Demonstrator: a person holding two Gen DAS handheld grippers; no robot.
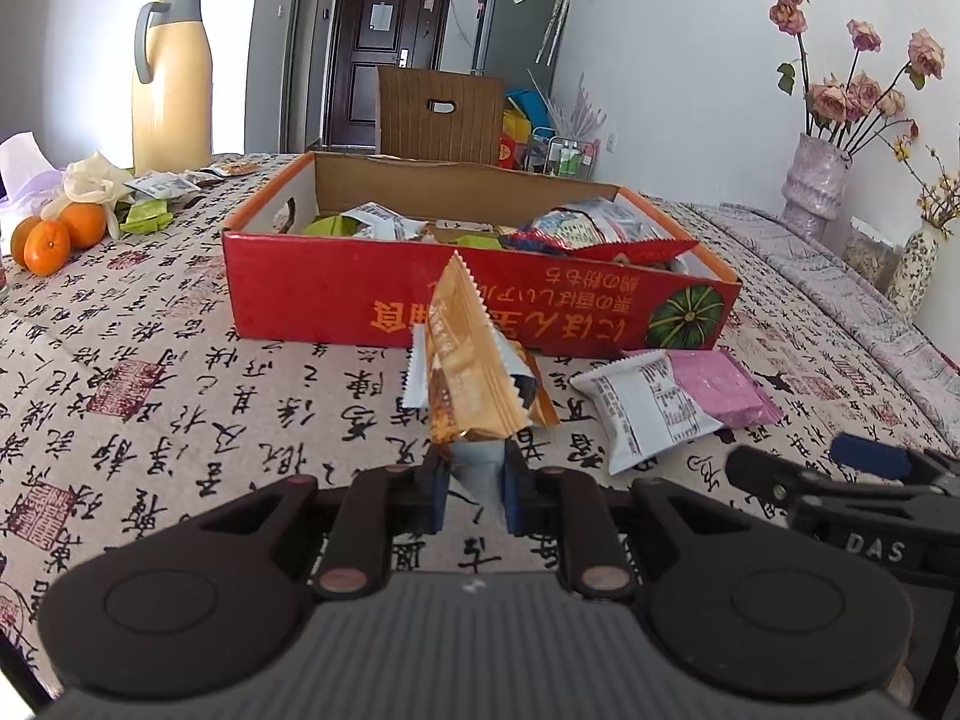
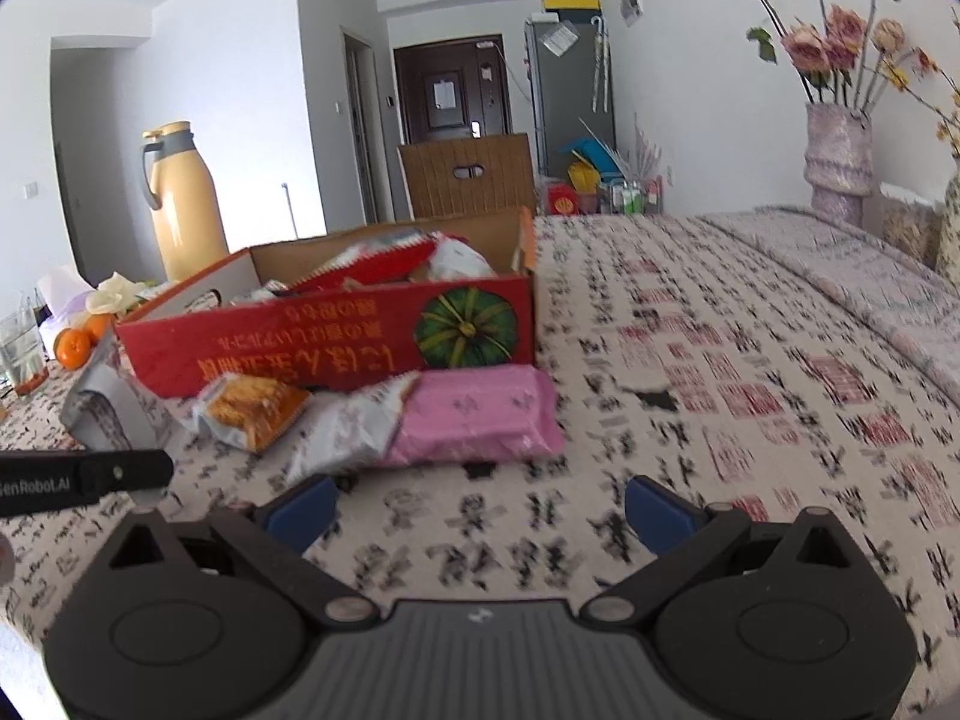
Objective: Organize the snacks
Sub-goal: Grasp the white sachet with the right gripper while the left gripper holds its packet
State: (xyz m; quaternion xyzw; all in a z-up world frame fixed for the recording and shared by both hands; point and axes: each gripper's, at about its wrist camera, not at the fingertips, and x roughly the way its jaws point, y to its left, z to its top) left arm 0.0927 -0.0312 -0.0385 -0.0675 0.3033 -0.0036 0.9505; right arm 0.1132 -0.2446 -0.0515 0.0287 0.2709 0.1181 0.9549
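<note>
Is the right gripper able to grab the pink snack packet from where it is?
Probably yes. The right gripper is open and empty, and the pink snack packet lies flat on the tablecloth just ahead, nothing in between. A white packet touches its left end.

A table under a calligraphy-print cloth (image 1: 180, 396) carries a red cardboard box (image 1: 372, 294) ahead of the left gripper, a white-and-pink packet (image 1: 672, 402) ahead-right, oranges (image 1: 54, 237) and a yellow jug (image 1: 172, 78) far left.
</note>
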